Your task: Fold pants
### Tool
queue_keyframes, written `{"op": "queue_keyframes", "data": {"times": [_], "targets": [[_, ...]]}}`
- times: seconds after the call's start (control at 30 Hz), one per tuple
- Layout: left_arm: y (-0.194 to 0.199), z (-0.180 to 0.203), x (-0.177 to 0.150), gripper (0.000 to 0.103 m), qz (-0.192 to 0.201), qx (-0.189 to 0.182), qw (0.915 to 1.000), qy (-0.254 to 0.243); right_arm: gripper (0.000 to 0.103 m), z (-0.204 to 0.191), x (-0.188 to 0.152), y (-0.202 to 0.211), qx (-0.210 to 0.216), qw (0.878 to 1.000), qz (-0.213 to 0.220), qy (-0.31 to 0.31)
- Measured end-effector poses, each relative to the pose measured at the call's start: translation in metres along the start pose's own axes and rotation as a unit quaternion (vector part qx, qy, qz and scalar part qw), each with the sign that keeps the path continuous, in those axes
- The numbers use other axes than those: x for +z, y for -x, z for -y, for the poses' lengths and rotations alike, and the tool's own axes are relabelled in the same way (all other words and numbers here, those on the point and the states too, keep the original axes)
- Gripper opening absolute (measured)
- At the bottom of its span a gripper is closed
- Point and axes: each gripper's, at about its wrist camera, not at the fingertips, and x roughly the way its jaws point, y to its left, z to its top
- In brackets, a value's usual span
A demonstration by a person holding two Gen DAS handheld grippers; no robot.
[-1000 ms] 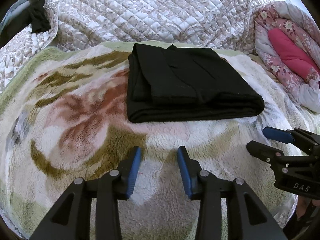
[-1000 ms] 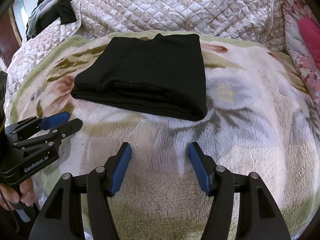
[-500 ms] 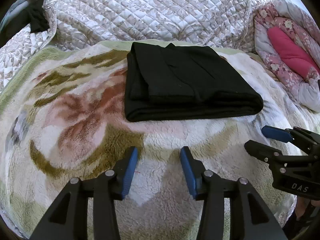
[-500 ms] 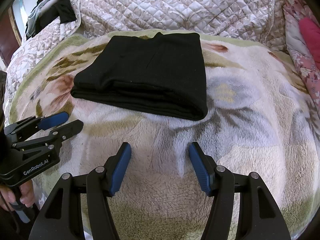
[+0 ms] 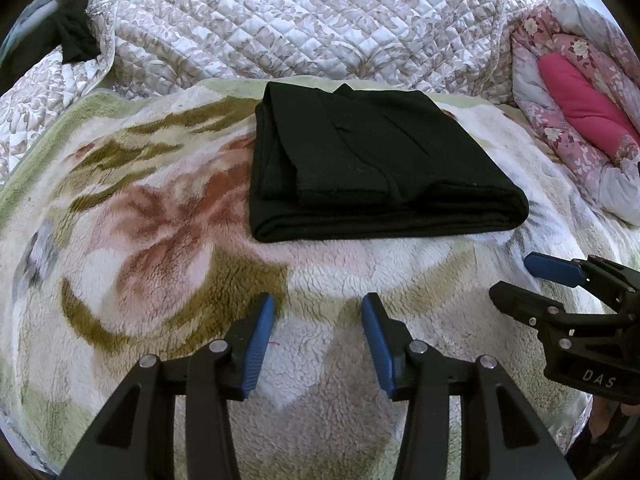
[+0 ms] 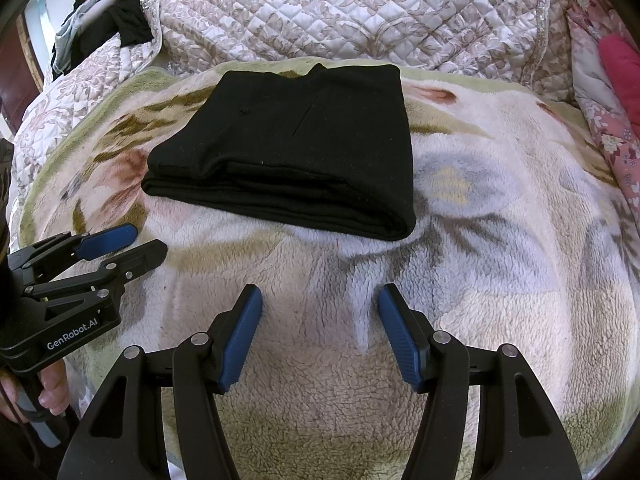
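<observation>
Left wrist view: we hold our left gripper point(image 5: 318, 312) and right gripper point(image 6: 320, 304) open and empty above a floral fleece blanket point(image 5: 160, 240), folded black pants point(image 5: 372, 160) lying before a quilted bedspread point(image 5: 300, 20).

Folded black pants point(image 5: 372, 160) lie on a fleece blanket point(image 5: 160, 248) (left claw point(image 5: 318, 316) empty).

Each camera sat behind its own tool, looking steeply down and forward across the bed point(image 5: 168, 264) from close range. Both views shared the pants point(image 5: 372, 164) point(image 6: 304, 160), and each caught the other tool at its edge.
</observation>
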Motion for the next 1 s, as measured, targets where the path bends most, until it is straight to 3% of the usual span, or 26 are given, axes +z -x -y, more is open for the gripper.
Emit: {"op": "queue_keyframes", "data": {"times": [1.0], "targets": [[0.0001, -0.0017, -0.0006, 0.049, -0.005, 0.005, 1.0, 0.0, 0.061, 0.0001, 0.0003, -0.0002, 0.0, 1.0, 0.0, 0.0]]}}
